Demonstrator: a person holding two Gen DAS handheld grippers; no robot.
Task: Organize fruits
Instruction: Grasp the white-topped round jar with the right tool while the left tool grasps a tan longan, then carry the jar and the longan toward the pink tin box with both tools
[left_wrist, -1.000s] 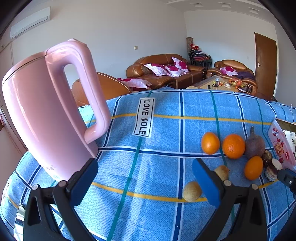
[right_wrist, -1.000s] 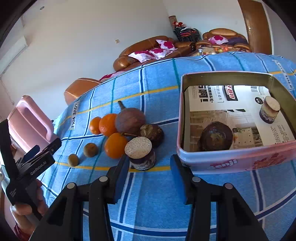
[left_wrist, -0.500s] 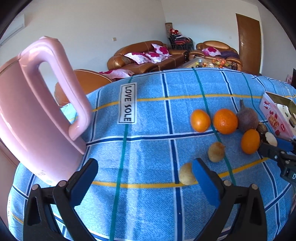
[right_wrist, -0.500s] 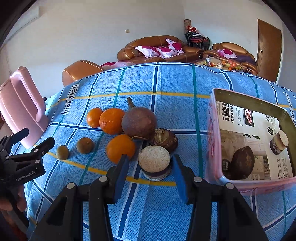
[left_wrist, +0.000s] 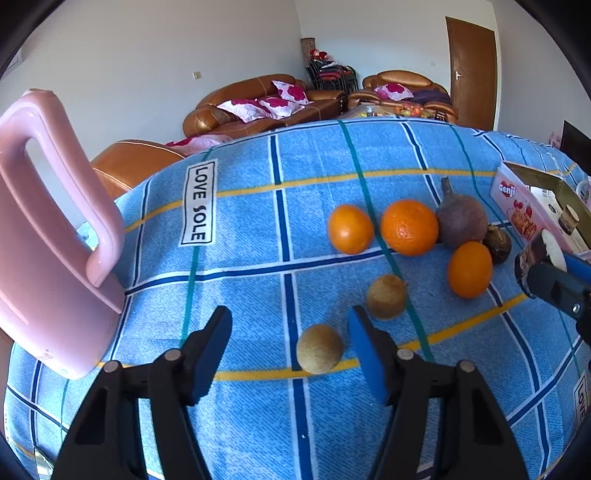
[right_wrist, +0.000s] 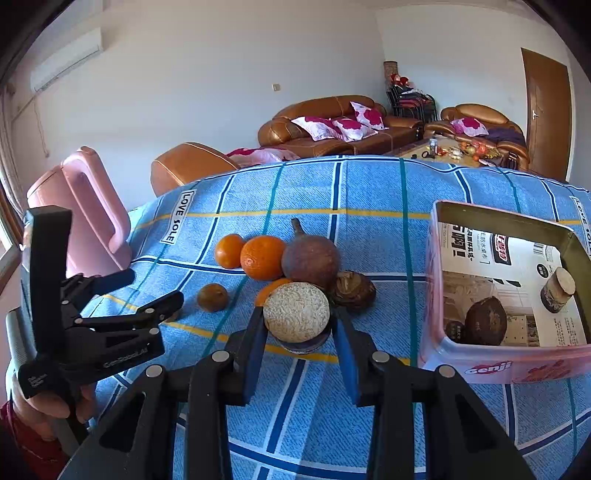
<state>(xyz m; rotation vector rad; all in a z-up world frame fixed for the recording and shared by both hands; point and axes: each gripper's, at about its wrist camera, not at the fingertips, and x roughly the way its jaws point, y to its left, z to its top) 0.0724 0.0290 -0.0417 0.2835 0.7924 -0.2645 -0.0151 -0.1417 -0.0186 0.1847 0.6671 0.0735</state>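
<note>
My right gripper (right_wrist: 297, 325) squeezes a cut taro piece (right_wrist: 296, 312), pale flat face up, with both blue fingers touching its sides. It sits on the blue tablecloth (right_wrist: 369, 192), just near of the oranges (right_wrist: 263, 257) and the big brown root (right_wrist: 311, 258). The pink tin (right_wrist: 491, 363) is on the right with two pieces inside. My left gripper (left_wrist: 290, 347) is wide open and holds nothing. A small brown fruit (left_wrist: 319, 349) lies between its fingers. A pink kettle (left_wrist: 44, 236) stands far left.

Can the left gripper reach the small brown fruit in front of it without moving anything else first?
Probably yes. The left gripper is open, and the brown fruit lies on the cloth between its fingers, nearer the right one, with nothing in between.
</note>
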